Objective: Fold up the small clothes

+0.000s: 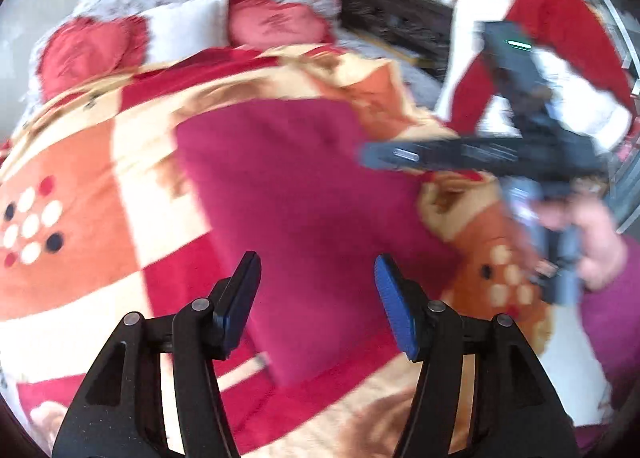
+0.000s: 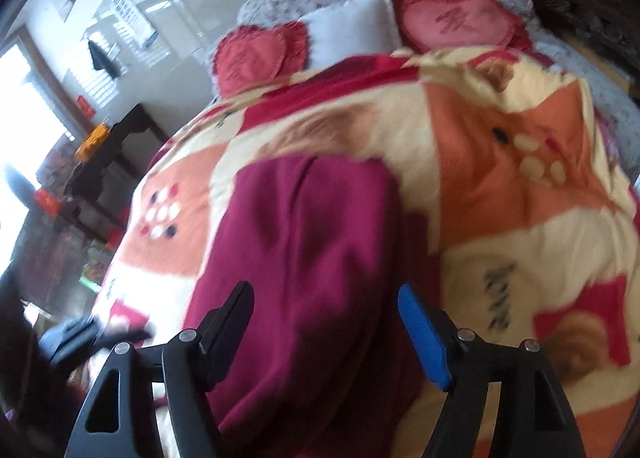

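Left gripper [image 1: 318,282]: nearest the left wrist camera, black arms with blue pads, jaws spread wide with nothing between them, poised over the near part of the garment; whether the pads touch the cloth cannot be told.
Magenta garment [image 1: 288,193]: a plain dark pink piece of clothing lying flat on the blanket, its long edges running away from the camera; in the right wrist view [image 2: 304,242] it shows a soft lengthwise crease and a rounded far edge.
Blanket [image 1: 100,185]: fleece in red, orange and cream blocks with dotted patches, spread over the bed beneath the garment.
Cushions: two red heart-shaped cushions [image 1: 88,53] at the head of the bed, with a white pillow [image 1: 184,27] between them and a floral headboard behind.
Right gripper [image 2: 326,304]: jaws released and apart, empty, over the near end of the garment; in the left wrist view it appears blurred at the right [image 1: 480,155], held by a hand [image 1: 596,242].
Person: red and white sleeve [image 1: 560,37] at the upper right of the left wrist view.
Room edge: dark table [image 2: 116,153] and bright window to the left of the bed in the right wrist view.
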Demonstrator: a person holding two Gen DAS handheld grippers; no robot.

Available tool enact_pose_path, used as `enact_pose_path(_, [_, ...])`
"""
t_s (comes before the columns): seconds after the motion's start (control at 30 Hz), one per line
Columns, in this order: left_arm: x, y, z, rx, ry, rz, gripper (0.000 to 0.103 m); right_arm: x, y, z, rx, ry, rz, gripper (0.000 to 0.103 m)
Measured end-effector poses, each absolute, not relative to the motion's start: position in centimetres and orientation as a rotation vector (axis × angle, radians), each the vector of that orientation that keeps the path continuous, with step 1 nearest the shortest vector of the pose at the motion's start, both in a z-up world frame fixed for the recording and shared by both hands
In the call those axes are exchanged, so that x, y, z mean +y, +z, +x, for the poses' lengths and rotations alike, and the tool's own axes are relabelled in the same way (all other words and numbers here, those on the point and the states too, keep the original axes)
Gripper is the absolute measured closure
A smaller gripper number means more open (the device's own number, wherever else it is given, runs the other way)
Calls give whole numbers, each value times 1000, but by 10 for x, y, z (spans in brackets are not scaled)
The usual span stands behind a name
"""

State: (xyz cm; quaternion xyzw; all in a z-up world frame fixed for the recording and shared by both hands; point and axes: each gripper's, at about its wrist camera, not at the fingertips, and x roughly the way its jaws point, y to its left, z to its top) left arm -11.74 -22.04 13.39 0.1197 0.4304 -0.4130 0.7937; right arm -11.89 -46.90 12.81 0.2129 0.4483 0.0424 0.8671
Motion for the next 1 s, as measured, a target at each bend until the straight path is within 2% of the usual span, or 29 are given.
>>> enact_pose_path(0.03, [-221,128,-114,938,-867,258,44,-464,124,-125,956,95,450,31])
enact_pose_path(0.07, [-221,120,-111,949,-850,258,44,-459,119,-130,977,95,441,40])
enact_pose_path(0.1, [-222,115,-109,960,-837,260,44,-455,114,-134,990,92,423,65])
enact_pose_path(0.2, [-218,96,-111,1000,-830,253,44,-445,101,-152,1014,65,332,81])
enact_pose_path(0.27, [-220,82,-111,1033,-828,246,44,-445,88,-161,1044,50,332,84])
enact_pose_path(0.37, [-220,74,-109,1041,-819,233,44,-447,73,-168,1069,49,344,84])
enact_pose_path(0.47, [-218,84,-106,1040,-816,202,44,-459,89,-173,1019,59,403,84])
enact_pose_path(0.53, [-216,92,-104,1004,-805,202,44,-464,106,-174,962,61,424,79])
enact_pose_path(0.63, [-219,97,-100,972,-779,206,44,-468,125,-163,883,-2,409,56])
enact_pose_path(0.77, [-226,96,-92,970,-751,209,44,-463,124,-125,903,-34,379,55])
enact_pose_path(0.93, [-237,93,-91,947,-754,240,44,-464,99,-91,956,-121,267,57])
enact_pose_path(1.0, [-240,92,-91,938,-756,249,43,-474,87,-88,962,-127,302,57])
